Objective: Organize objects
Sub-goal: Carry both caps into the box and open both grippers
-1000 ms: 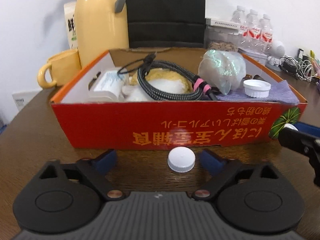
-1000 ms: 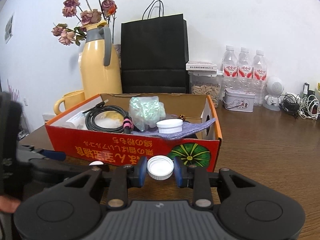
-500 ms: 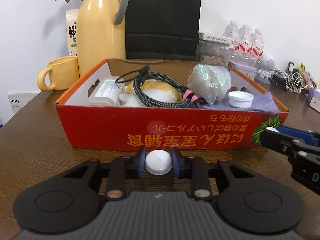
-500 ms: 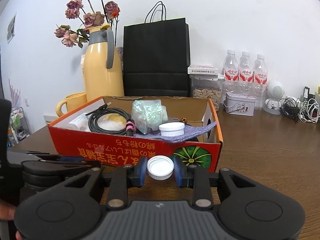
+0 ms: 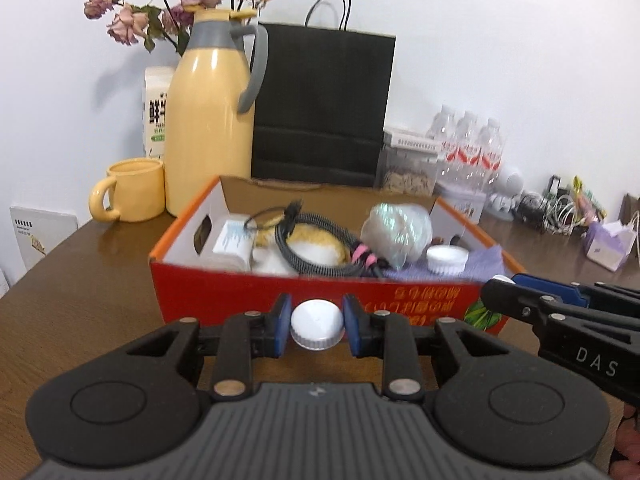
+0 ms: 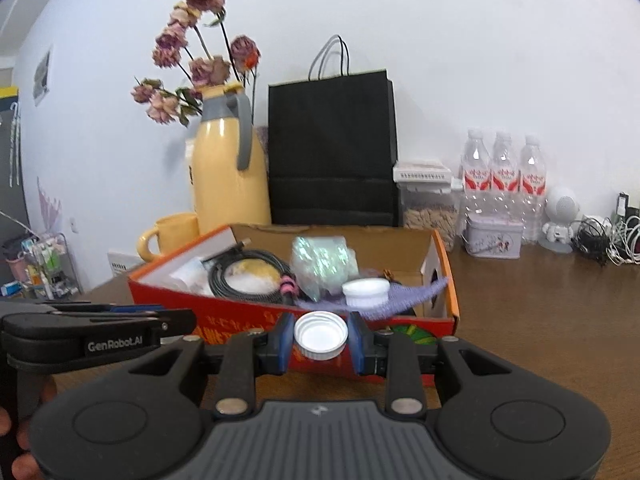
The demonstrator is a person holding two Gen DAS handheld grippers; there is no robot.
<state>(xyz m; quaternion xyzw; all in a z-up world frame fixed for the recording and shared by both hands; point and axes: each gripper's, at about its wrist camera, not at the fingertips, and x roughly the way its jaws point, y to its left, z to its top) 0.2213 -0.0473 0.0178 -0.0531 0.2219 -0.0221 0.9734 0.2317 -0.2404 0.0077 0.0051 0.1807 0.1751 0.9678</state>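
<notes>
My left gripper [image 5: 317, 330] is shut on a white bottle cap [image 5: 317, 328], top side up, lifted just in front of the red cardboard box [image 5: 240, 300]. My right gripper [image 6: 321, 336] is shut on a second white cap [image 6: 321, 334], hollow side up, before the same box [image 6: 240, 316]. The right gripper's fingers [image 5: 520, 300] enter the left wrist view from the right. In the box lie a black braided cable [image 5: 316, 260], a shiny crumpled bag [image 5: 396, 230], a white jar lid [image 5: 447, 258], a purple cloth [image 5: 484, 260] and a small white carton [image 5: 232, 244].
Behind the box stand a yellow thermos jug [image 5: 208, 128] with dried flowers, a yellow mug [image 5: 134, 190] and a black paper bag [image 5: 324, 108]. Water bottles [image 5: 468, 148], a tin [image 6: 494, 236] and tangled cables [image 5: 560, 212] line the back right of the wooden table [image 5: 80, 280].
The left jaws closed on the cap that lay on the table before the box, then lifted it. The right gripper kept its cap and barely moved.
</notes>
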